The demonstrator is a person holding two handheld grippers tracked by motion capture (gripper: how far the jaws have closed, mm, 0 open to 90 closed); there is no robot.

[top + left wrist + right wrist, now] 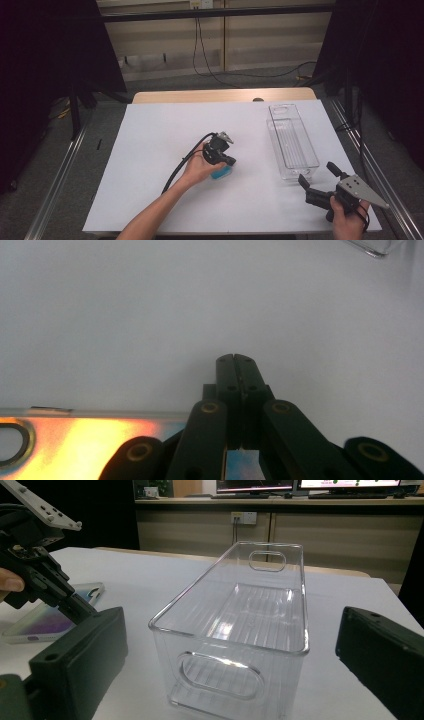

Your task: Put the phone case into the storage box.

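Note:
A phone-sized flat case point(220, 173) with a shiny blue and orange face point(90, 440) lies flat on the white table, seen at the left point(45, 622) in the right gripper view. My left gripper point(231, 161) is shut, its jaws point(235, 360) reaching over the case's edge with nothing between them. It shows slanting down onto the case point(82, 607). A clear plastic bin point(292, 145) with handle cut-outs stands empty at the right. My right gripper point(316, 171) is open just short of the bin's near end point(220, 675), its jaws point(232, 620) wider than the bin.
A white sheet point(165, 130) covers the table; a wooden strip point(220, 95) shows at its far edge. Metal rails point(60, 170) run along both sides. Cables point(205, 55) trail on the floor behind, and a low cabinet point(320, 535) stands beyond the table.

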